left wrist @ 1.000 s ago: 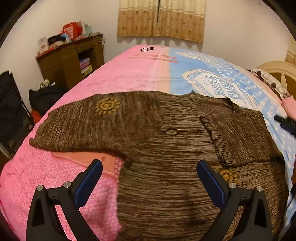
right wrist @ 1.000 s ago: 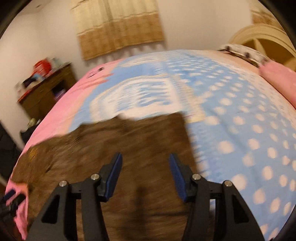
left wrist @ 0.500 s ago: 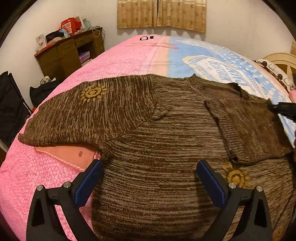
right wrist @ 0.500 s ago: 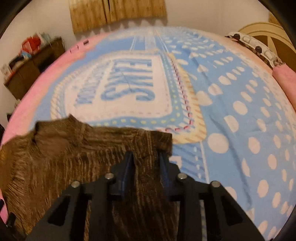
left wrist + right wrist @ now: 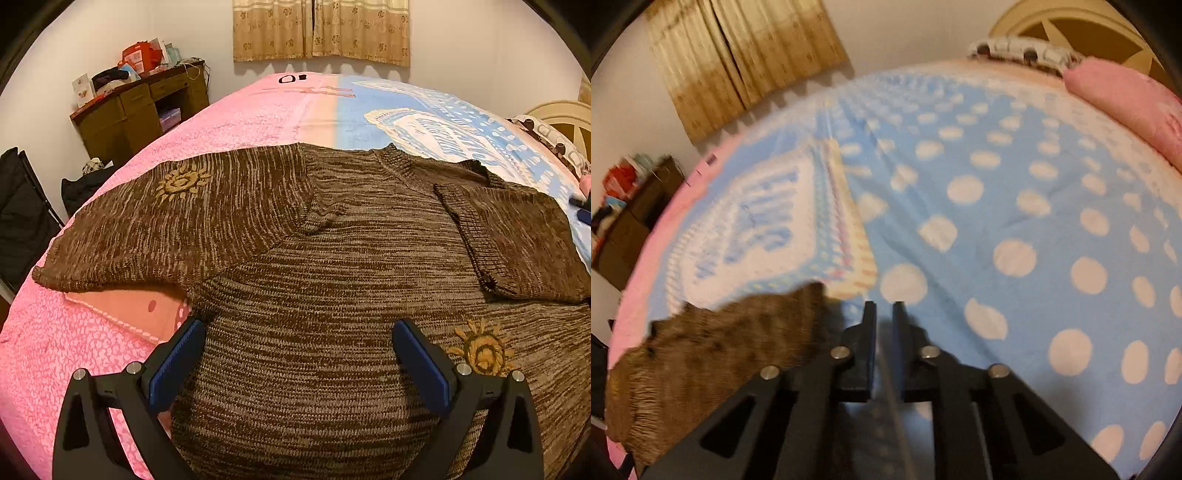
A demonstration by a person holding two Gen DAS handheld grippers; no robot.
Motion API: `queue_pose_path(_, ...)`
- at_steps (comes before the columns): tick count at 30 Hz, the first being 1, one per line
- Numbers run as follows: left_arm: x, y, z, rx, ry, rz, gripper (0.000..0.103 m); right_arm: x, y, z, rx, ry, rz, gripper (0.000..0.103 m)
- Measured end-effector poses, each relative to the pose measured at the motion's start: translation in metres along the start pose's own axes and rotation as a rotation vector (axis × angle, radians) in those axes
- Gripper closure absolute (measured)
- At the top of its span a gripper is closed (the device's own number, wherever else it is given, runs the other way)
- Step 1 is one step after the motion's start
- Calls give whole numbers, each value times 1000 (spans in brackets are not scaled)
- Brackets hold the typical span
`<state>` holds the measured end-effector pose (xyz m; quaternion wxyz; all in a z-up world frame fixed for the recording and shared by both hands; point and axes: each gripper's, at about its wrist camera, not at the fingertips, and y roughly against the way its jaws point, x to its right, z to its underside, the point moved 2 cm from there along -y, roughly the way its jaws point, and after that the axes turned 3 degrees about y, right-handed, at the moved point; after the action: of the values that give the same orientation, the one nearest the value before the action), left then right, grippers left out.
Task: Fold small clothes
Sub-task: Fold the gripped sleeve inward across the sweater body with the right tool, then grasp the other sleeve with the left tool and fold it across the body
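A brown knit sweater (image 5: 314,266) with yellow sun motifs lies flat on the bed. Its left sleeve (image 5: 147,221) stretches out over the pink side. Its right sleeve (image 5: 517,240) is folded in over the body. My left gripper (image 5: 299,354) is open and empty, just above the sweater's lower body. My right gripper (image 5: 884,317) has its jaws nearly closed with nothing between them. It hovers over the blue dotted blanket, just right of the sweater's edge (image 5: 713,350). Its tip shows at the right edge of the left wrist view (image 5: 581,208).
The bed has a pink and blue blanket (image 5: 258,114). A wooden desk (image 5: 140,110) with clutter stands at the back left, with a black chair (image 5: 22,214) beside it. A pink pillow (image 5: 1126,107) and headboard (image 5: 1071,22) are at the right. Curtains (image 5: 321,29) hang behind.
My right gripper closed on the folded right sleeve, then came off it and moved right over the blue blanket. My left gripper stayed open and shifted slightly over the sweater body.
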<state>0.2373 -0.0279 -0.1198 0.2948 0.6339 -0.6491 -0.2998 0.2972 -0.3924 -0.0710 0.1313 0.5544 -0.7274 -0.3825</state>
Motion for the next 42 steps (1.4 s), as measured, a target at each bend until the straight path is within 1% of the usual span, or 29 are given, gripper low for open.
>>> queue_pose_path(1, 0, 0, 0, 0, 2, 0, 1, -5, 7, -3, 18, 15, -9, 68)
queue_pose_path(2, 0, 0, 0, 0, 4, 0, 1, -12, 15, -6, 36, 42, -23, 44)
queue_pose_path(3, 0, -1, 0, 0, 5, 0, 1, -14, 14, -10, 39, 66, -35, 37)
queue_pose_path(5, 1, -1, 0, 1, 5, -3, 1, -33, 8, -14, 14, 157, -43, 37)
queue_pose_path(7, 1, -1, 0, 1, 5, -2, 1, -47, -12, -11, -66, 237, 19, 41)
queue_pose_path(8, 1, -1, 0, 1, 6, -1, 1, -48, -24, -6, -111, 242, 37, 46)
queue_pose_path(9, 1, -1, 0, 0, 6, -1, 1, -46, -35, 0, -158, 231, 17, 73)
queue_pose_path(10, 2, -1, 0, 1, 6, 0, 1, -44, -41, 9, -207, 220, -11, 95)
queue_pose_path(11, 1, -1, 0, 1, 6, 0, 1, -41, -43, 11, -198, 213, -16, 93)
queue_pose_path(12, 1, -1, 0, 2, 7, 0, 1, -40, -38, 10, -171, 220, -3, 94)
queue_pose_path(14, 2, -2, 0, 3, 6, -5, 1, -31, -28, 5, -89, 194, 54, 95)
queue_pose_path(15, 2, -2, 0, 2, 6, -6, 1, -26, -31, 4, -86, 178, 73, 97)
queue_pose_path(17, 2, -2, -1, 4, 8, -2, 1, -15, -49, 5, -125, 164, 118, 99)
queue_pose_path(18, 3, -2, -1, 4, 9, -1, 1, -15, -49, 4, -116, 177, 135, 101)
queue_pose_path(21, 4, -3, -1, 8, 8, -1, 1, -16, -46, 2, -117, 212, 228, 97)
queue_pose_path(22, 3, -3, 0, 11, 9, 0, 1, -13, -40, 2, -107, 192, 234, 96)
queue_pose_path(23, 3, -3, 0, 12, 11, 2, 1, -8, -27, 4, -70, 161, 212, 92)
queue_pose_path(24, 2, -3, 0, 13, 11, 2, 1, -6, -8, 7, -22, 152, 167, 90)
queue_pose_path(26, 2, -3, 1, 14, 6, -4, 1, -14, 18, 16, 8, 203, 112, 90)
queue_pose_path(28, 1, -3, 2, 15, 7, -4, 1, -26, 32, 30, -4, 248, 49, 90)
queue_pose_path(30, 0, -2, 2, 13, 8, -3, 1, -36, 40, 53, -52, 292, -21, 90)
queue_pose_path(32, 0, -1, 2, 3, 5, 1, 1, -38, 31, 73, -113, 322, -19, 73)
queue_pose_path(33, -2, 3, 3, -6, -5, 6, 1, -36, 24, 83, -132, 322, 1, 69)
queue_pose_path(34, -3, 8, 4, -5, -11, 5, 1, -34, 25, 87, -87, 325, 1, 70)
queue_pose_path(35, -8, 16, 6, 9, -15, -8, 1, -34, 26, 87, -80, 332, 10, 70)
queue_pose_path(38, -39, 42, 10, 78, 3, -62, 1, -38, 29, 83, -93, 324, 93, 72)
queue_pose_path(39, -53, 49, 10, 94, 26, -72, 1, -41, 35, 83, -79, 310, 91, 67)
queue_pose_path(41, -95, 64, 9, 133, 113, -107, 1, -58, 55, 88, -26, 309, 29, 65)
queue_pose_path(42, -113, 68, 9, 142, 155, -126, 1, -63, 61, 90, -8, 313, 12, 57)
